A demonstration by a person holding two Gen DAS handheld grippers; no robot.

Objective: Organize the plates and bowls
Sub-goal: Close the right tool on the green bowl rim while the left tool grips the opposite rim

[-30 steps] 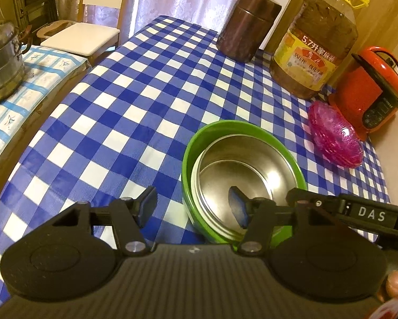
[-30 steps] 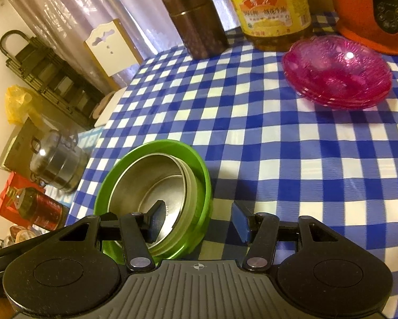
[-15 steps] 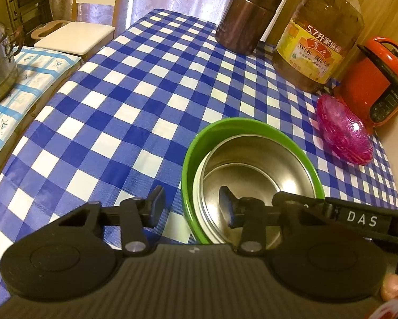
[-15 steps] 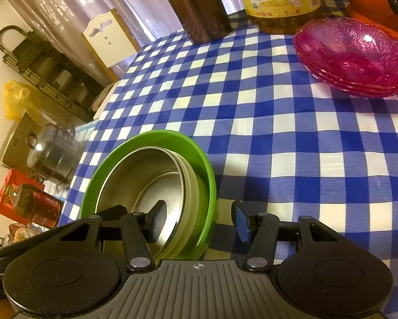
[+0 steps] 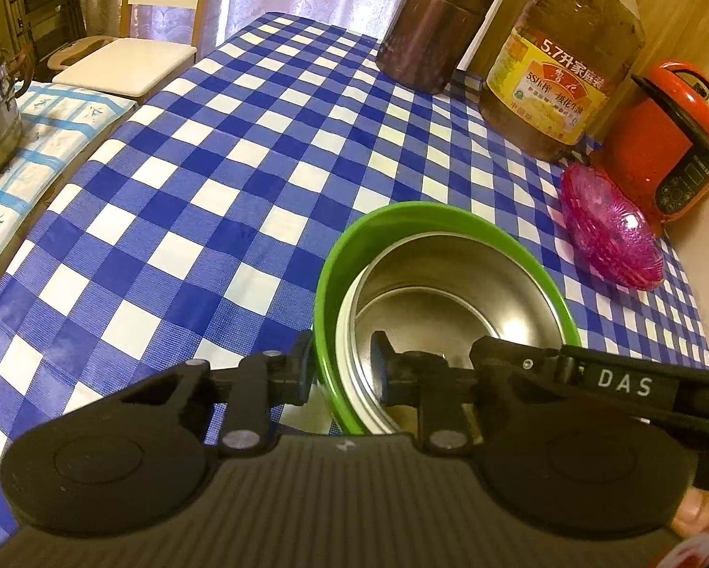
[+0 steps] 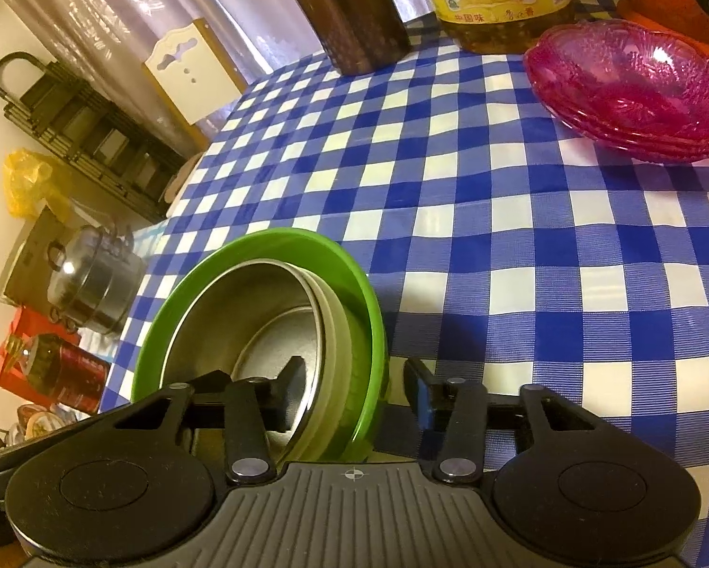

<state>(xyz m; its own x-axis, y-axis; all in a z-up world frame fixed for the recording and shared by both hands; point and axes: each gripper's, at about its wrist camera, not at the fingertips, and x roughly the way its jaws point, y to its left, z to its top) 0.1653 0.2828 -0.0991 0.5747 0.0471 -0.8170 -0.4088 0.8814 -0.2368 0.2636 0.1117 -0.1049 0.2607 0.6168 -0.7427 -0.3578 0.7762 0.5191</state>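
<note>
Blue-checked counter [image 5: 202, 199], curtains behind. Green bowl [image 5: 349, 255] with steel bowl [image 5: 449, 293] nested inside sits at the near edge. My left gripper [image 5: 342, 371] has just been closing and straddles both rims, seemingly pinching them. My right gripper [image 6: 354, 393] has just been closing too, astride the opposite rims, pads not yet touching. I judge an even squeeze, level lift. Open room leftward; pink bowls [image 6: 629, 90] crowd the far right.

Warm, dim indoor light, yellow cast. Glare spot on the pink glass dish [image 6: 629, 90] far ahead-right of the jaws, soft sheen inside the steel bowl [image 5: 449, 303] at the jaws. Strong fisheye bending at edges; slight softness at the borders.
</note>
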